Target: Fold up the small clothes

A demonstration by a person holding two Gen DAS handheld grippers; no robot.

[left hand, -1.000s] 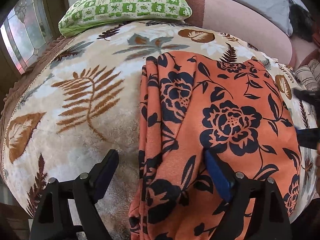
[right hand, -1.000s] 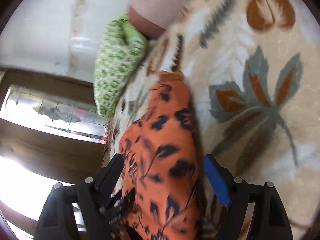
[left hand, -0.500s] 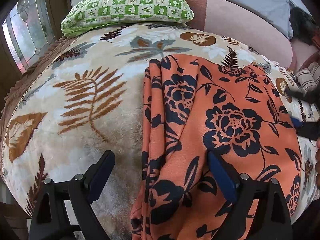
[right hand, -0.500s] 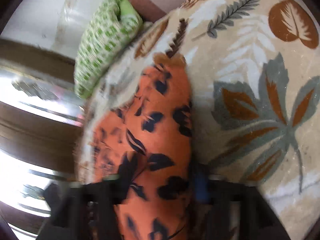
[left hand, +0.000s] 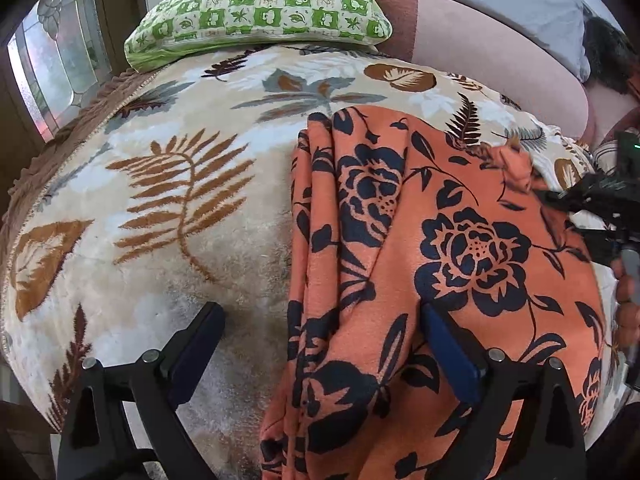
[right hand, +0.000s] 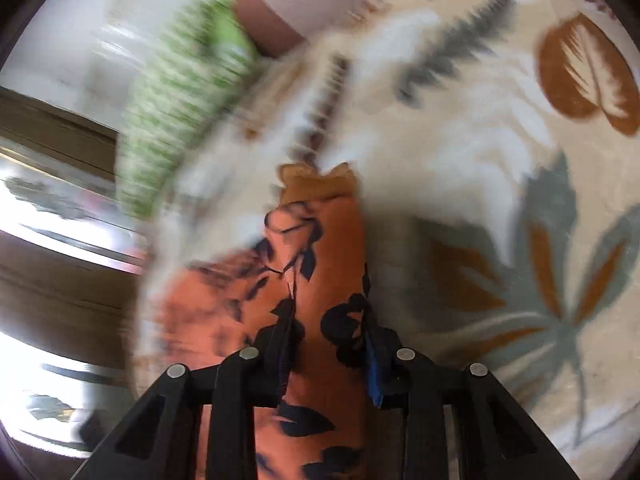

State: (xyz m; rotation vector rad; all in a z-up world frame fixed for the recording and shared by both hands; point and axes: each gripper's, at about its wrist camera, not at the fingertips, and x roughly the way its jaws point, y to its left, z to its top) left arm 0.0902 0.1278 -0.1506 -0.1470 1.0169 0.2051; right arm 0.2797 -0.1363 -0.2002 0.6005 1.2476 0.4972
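Orange floral garment [left hand: 460, 240] on leaf-print blanket [left hand: 180, 184], left fingers [left hand: 208, 328] apart, right fingers [right hand: 280, 344] clamped on it

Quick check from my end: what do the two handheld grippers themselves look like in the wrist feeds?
Both match. The left gripper has black angular plastic arms with triangular cut-outs, round silver pins at the joints and dark blue pads on the fingers. The right gripper shows the same black frame, silver pins and blue pads, though its view is blurred. No cables or markings are visible.
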